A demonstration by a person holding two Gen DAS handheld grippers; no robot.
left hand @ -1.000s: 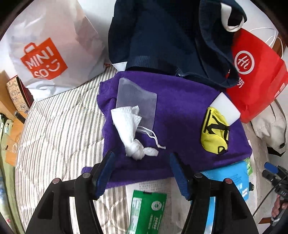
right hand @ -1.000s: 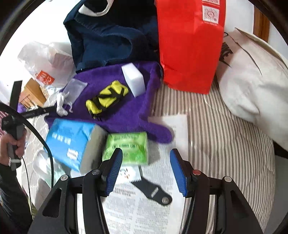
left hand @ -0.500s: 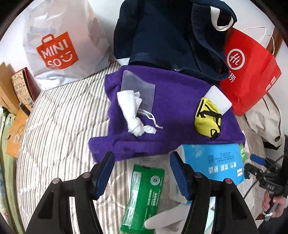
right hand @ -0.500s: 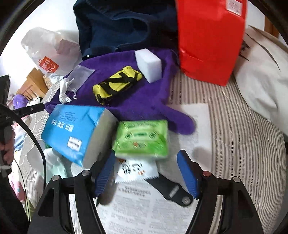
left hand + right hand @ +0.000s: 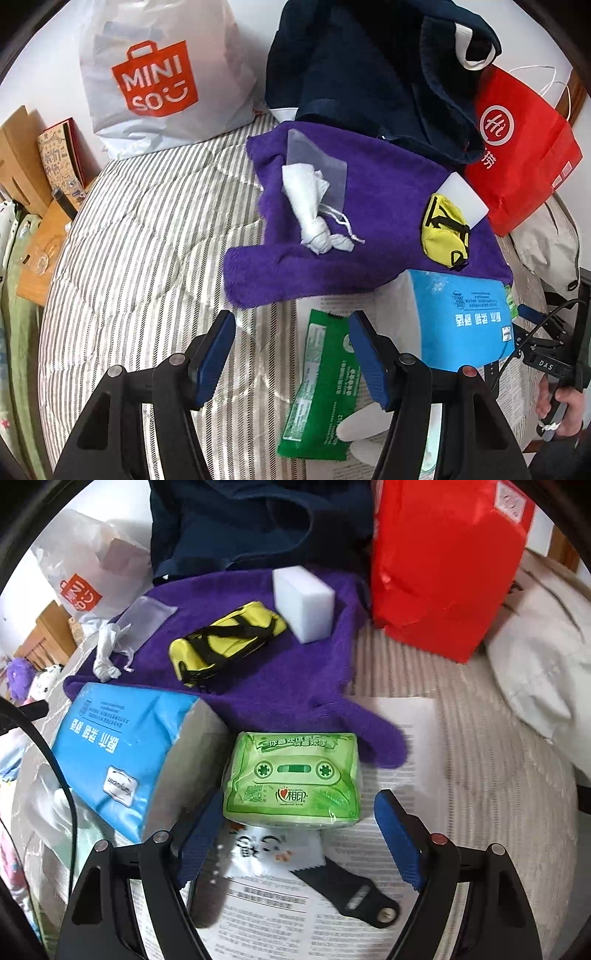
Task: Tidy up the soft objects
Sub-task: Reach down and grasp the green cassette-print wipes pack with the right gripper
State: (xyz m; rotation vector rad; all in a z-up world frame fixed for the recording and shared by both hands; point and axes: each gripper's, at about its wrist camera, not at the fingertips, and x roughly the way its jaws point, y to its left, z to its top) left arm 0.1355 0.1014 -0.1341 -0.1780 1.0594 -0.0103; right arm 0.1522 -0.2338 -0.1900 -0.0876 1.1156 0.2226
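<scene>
On the striped bed lies a purple towel (image 5: 369, 221) (image 5: 258, 672) bearing a knotted white tissue (image 5: 310, 206), a clear drawstring pouch (image 5: 325, 162), a yellow pouch (image 5: 443, 236) (image 5: 225, 638) and a white sponge block (image 5: 465, 195) (image 5: 303, 598). In front of it sit a blue tissue pack (image 5: 461, 317) (image 5: 122, 746), a dark green wipes pack (image 5: 321, 387) and a light green tissue pack (image 5: 295, 775). My left gripper (image 5: 291, 317) hangs open over the bed, holding nothing. My right gripper (image 5: 297, 799) is opening, its tips either side of the light green pack's near edge, pads apart from it.
A white Miniso bag (image 5: 159, 81), a navy tote (image 5: 369, 66) and a red paper bag (image 5: 517, 147) (image 5: 443, 561) stand behind the towel. Newspaper (image 5: 277, 904) with a black strap (image 5: 351, 893) lies under my right gripper. A beige bag (image 5: 546, 664) is at right. A hand (image 5: 565, 402) grips the right handle.
My left gripper has drawn back from over the towel, bringing the dark green pack into view. My right gripper has sunk towards the light green pack and its jaws have widened.
</scene>
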